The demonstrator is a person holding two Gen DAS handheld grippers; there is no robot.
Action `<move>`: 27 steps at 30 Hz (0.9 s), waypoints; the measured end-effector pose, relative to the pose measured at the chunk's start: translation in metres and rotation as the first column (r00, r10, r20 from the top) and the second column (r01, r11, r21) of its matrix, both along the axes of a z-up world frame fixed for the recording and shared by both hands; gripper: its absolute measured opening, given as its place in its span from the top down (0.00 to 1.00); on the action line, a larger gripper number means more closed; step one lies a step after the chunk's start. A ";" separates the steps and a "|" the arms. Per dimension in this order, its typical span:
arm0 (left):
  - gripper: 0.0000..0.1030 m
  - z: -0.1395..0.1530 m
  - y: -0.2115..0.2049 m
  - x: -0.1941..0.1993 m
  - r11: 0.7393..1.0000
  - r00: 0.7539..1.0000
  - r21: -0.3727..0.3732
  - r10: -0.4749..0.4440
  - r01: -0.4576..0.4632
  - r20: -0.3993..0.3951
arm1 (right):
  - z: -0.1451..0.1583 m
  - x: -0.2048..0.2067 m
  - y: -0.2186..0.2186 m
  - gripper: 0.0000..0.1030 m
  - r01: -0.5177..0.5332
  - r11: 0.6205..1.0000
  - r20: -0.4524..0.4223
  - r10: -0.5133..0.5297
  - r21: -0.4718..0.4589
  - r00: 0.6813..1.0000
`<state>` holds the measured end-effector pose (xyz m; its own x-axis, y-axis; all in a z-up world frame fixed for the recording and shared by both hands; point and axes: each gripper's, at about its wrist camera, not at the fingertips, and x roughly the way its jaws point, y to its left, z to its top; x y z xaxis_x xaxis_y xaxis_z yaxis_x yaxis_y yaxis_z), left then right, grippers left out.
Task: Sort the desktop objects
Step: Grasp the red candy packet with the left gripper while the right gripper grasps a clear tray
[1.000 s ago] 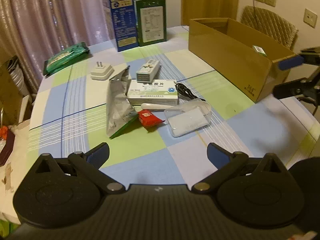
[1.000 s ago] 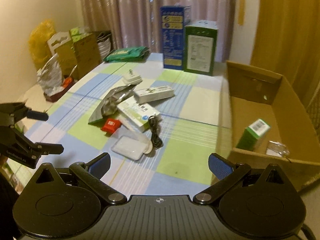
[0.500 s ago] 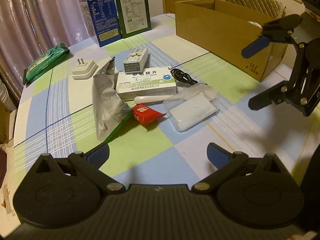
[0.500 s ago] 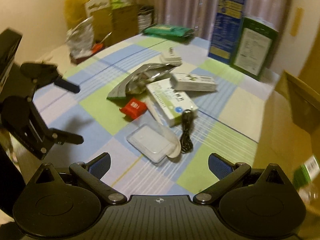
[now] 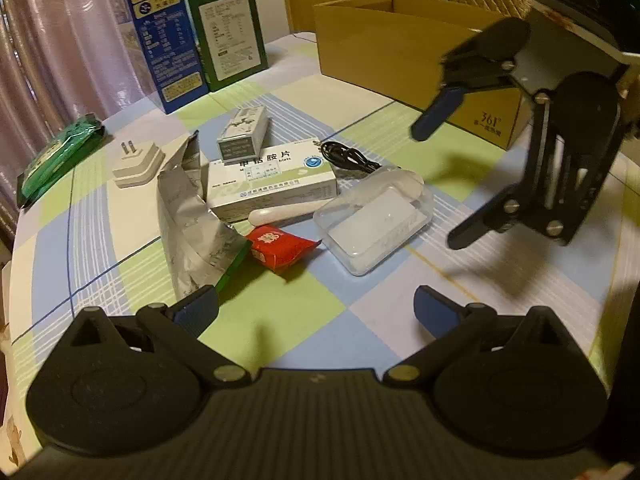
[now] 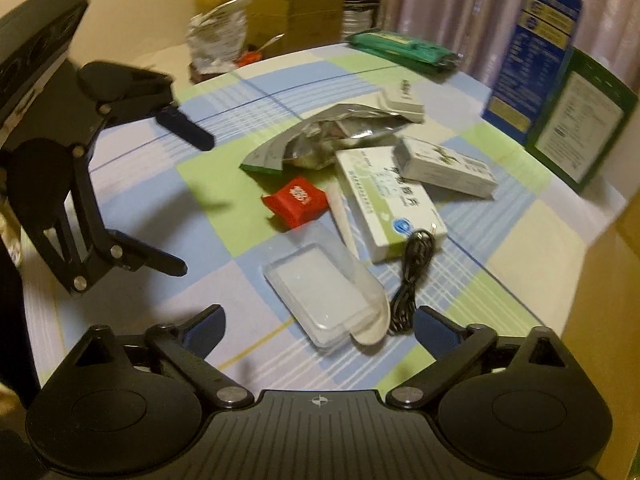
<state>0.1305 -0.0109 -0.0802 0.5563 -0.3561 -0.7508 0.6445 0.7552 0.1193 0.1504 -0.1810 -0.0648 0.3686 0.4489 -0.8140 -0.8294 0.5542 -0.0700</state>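
I am looking down over the checked table (image 5: 120,248) with both claws hanging above it and nothing in either. One cardboard box (image 5: 400,48) is standing open at the far right edge; judging by the task, that is where things are going. Two tall cartons, one blue carton (image 5: 164,36) and one green carton (image 5: 228,30), are standing upright at the back, and one green packet (image 5: 60,156) is lying far left.

The clutter is sitting mid-table. One foil bag (image 5: 192,220) looks crinkly and soft, so I would be pinching its edge. Two pill boxes are lying there: the large pill box (image 5: 272,180) and the small pill box (image 5: 244,132) resting on its far edge; both look light and stiff, best taken across their narrow sides. One clear plastic case (image 6: 316,292) is lying nearest my right claw (image 6: 316,322), likely slick and brittle; I would be gripping its short sides. One white spoon (image 6: 360,280), one plug adapter (image 5: 138,160), one coiled black cable (image 6: 414,276) and one soft red packet (image 5: 280,248) are lying around it.

My left claw (image 5: 316,304) is standing wide. My right claw's jaws are closing from wide, with nothing yet between them.
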 end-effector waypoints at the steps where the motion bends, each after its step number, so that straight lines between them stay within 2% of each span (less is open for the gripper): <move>1: 0.01 -0.001 0.000 0.002 1.000 1.000 -0.001 -0.006 0.006 -0.006 | -0.002 0.003 0.003 0.12 -0.015 1.000 -0.001 0.015 -0.006 1.000; 8: 0.01 -0.005 0.000 0.006 0.998 0.998 0.002 -0.062 0.062 -0.013 | -0.012 0.019 0.023 0.19 -0.092 0.995 -0.021 0.092 -0.037 0.996; 18: 0.01 -0.012 -0.007 0.009 0.997 0.997 0.026 -0.071 0.072 -0.024 | -0.024 0.030 0.036 0.25 -0.164 0.983 -0.052 0.160 -0.083 0.986; 25: 0.01 -0.015 -0.008 0.010 0.998 0.997 0.024 -0.064 0.065 -0.034 | -0.026 0.033 0.039 0.44 -0.168 0.982 -0.061 0.163 -0.087 0.985; 27: 0.01 -0.015 -0.007 0.011 0.998 0.998 0.024 -0.051 0.052 -0.035 | -0.027 0.032 0.038 0.45 -0.162 0.983 -0.066 0.157 -0.083 0.985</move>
<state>0.1410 -0.0176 -0.0955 0.5113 -0.3644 -0.7784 0.6863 0.7182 0.1146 0.1824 -0.1427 -0.0914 0.2486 0.4242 -0.8708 -0.9107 0.4086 -0.0609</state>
